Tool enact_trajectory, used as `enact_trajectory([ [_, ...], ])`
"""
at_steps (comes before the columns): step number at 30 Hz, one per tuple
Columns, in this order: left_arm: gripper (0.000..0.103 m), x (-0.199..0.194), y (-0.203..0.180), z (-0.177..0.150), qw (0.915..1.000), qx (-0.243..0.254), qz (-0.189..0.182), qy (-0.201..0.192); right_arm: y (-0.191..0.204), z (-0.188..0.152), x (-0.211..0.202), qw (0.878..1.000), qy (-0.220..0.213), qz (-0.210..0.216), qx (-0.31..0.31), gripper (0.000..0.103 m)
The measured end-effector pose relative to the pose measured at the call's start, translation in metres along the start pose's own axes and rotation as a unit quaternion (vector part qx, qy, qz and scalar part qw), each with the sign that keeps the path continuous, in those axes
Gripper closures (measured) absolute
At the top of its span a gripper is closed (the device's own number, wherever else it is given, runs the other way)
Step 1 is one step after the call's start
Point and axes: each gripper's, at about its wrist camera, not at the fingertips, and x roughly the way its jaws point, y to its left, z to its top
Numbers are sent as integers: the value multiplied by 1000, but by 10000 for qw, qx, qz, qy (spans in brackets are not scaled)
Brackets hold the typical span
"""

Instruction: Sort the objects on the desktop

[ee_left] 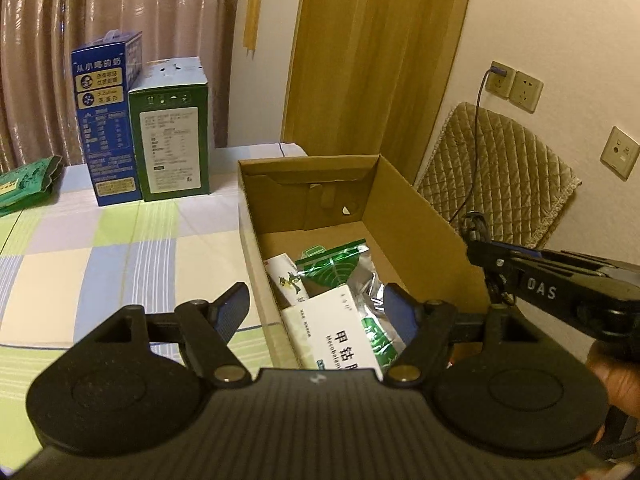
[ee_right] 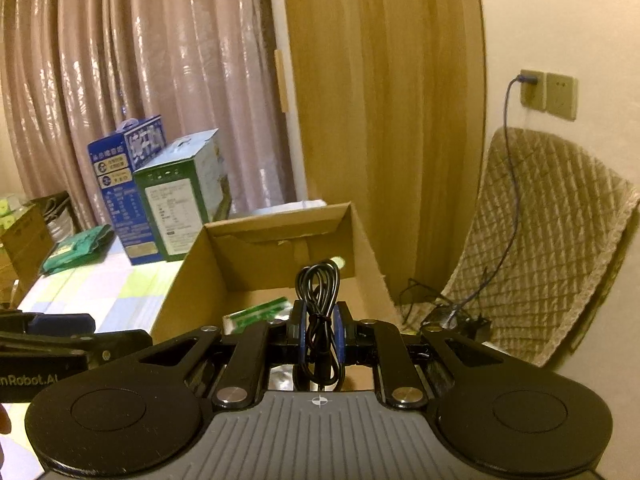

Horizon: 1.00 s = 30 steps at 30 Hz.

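Checked tablecloth (ee_left: 120,256) beneath pink curtains (ee_left: 100,12)

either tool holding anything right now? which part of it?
Right tool: shut on a coiled black cable, pinched across the middle of the bundle, over the cardboard box. Left tool: open, holding nothing.

A coiled black cable (ee_right: 318,312) hangs bundled between the pads of the right claw (ee_right: 320,334), its loop standing up above them, over the open brown cardboard box (ee_left: 404,204) on the checked tabletop (ee_left: 120,256). Inside the box lie a white medicine carton (ee_left: 340,336) with black lettering, a green and silver foil pouch (ee_left: 340,264) and a white packet (ee_left: 286,276) printed in green, overlapping at the near end.
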Motion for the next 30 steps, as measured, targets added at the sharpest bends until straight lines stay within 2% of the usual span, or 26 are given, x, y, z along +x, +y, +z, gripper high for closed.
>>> enact_trajectory([
  [2,32,-4,1,-1,10000,-12,7,-13,1,1,2,9999,60,143,34,92],
  [3,28,-6,1,-2,10000,-7,25,-27,1,2,2,9997,79,216,31,89],
  [4,24,-8,1,-4,10000,0,45,-43,2,2,1,9997,65,241,25,76],
  [5,22,-11,1,-5,9999,13,77,-66,3,2,-1,9997,15,232,21,59],
  [6,17,-14,1,-7,9999,20,110,-85,3,3,-4,9998,-43,206,26,53],
  [7,12,-16,2,-8,9998,22,149,-99,2,3,-7,9998,-92,179,45,51],
  [12,5,-33,7,-21,9992,4,371,-133,-5,-1,-24,9998,-149,17,118,49],
  [16,1,-50,6,-33,9990,-1,433,-119,-11,-9,-44,9996,-133,-121,216,35],
  [23,1,-76,-5,-48,9993,-221,276,71,-6,-26,-89,9996,-12,-155,217,6],
  [25,1,-83,-10,-52,9991,-256,297,180,-1,-30,-102,9997,8,-155,168,2],
  [28,1,-97,-19,-58,9988,-229,412,162,8,-35,-118,9998,77,-186,21,2],
  [30,1,-105,-22,-61,9988,-269,354,204,12,-39,-130,9995,50,-314,-81,2],
])
